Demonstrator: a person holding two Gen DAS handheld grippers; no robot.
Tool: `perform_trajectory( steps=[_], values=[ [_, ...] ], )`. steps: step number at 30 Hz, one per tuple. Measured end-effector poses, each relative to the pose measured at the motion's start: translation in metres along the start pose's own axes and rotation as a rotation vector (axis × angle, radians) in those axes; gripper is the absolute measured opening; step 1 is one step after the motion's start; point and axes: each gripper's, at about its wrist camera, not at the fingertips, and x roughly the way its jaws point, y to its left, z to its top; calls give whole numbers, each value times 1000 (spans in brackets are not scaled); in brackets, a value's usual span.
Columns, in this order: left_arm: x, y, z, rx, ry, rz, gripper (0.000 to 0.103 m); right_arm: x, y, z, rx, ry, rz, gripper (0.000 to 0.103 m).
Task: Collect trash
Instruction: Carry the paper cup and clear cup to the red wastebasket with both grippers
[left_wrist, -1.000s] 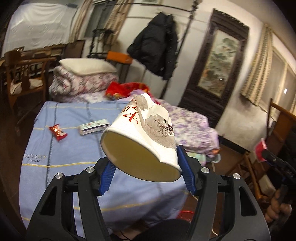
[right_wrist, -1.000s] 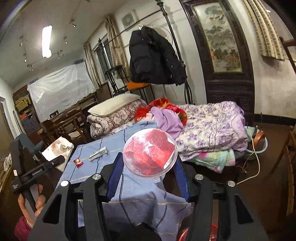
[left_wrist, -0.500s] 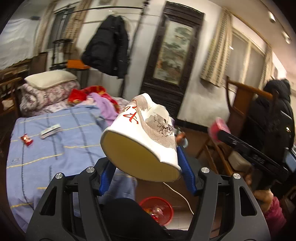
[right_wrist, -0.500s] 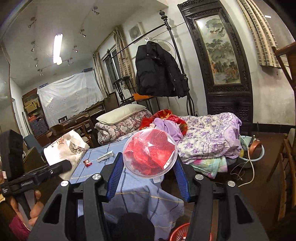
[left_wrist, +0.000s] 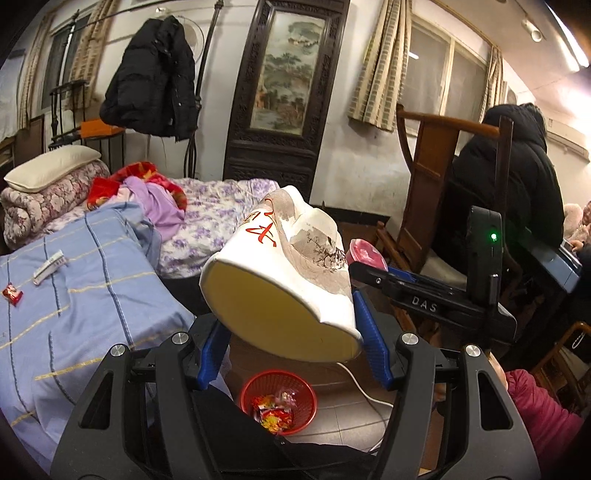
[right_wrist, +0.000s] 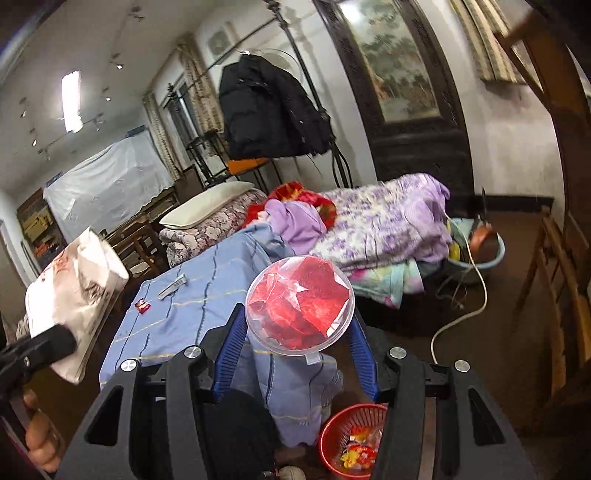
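Observation:
My left gripper (left_wrist: 291, 347) is shut on a crushed white paper cup (left_wrist: 280, 280) with red characters, held above a red mesh trash basket (left_wrist: 279, 402) on the floor. My right gripper (right_wrist: 295, 350) is shut on a clear round plastic container (right_wrist: 299, 302) with red wrapping inside, above the same basket (right_wrist: 352, 439). The cup also shows at the left of the right wrist view (right_wrist: 74, 295). A small red wrapper (left_wrist: 12, 294) and a white flat packet (left_wrist: 50, 266) lie on the blue bedsheet (left_wrist: 92, 295).
The basket holds several colourful wrappers. Quilts and a pillow (left_wrist: 48, 166) are piled on the bed. A white cable (right_wrist: 458, 317) runs over the floor. A wooden chair (left_wrist: 436, 206) and a seated person in black (left_wrist: 509, 177) are at the right.
Both grippers have swung right and tilted down, away from the bed. The red basket has come into view below both, and the right gripper now appears close beside the cup.

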Motion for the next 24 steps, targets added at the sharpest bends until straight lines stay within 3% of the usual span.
perform_trajectory(
  steps=[24],
  values=[
    [52,43,-30,-122,138,13,62,73,-69,-62,149,205,-64,53]
  ],
)
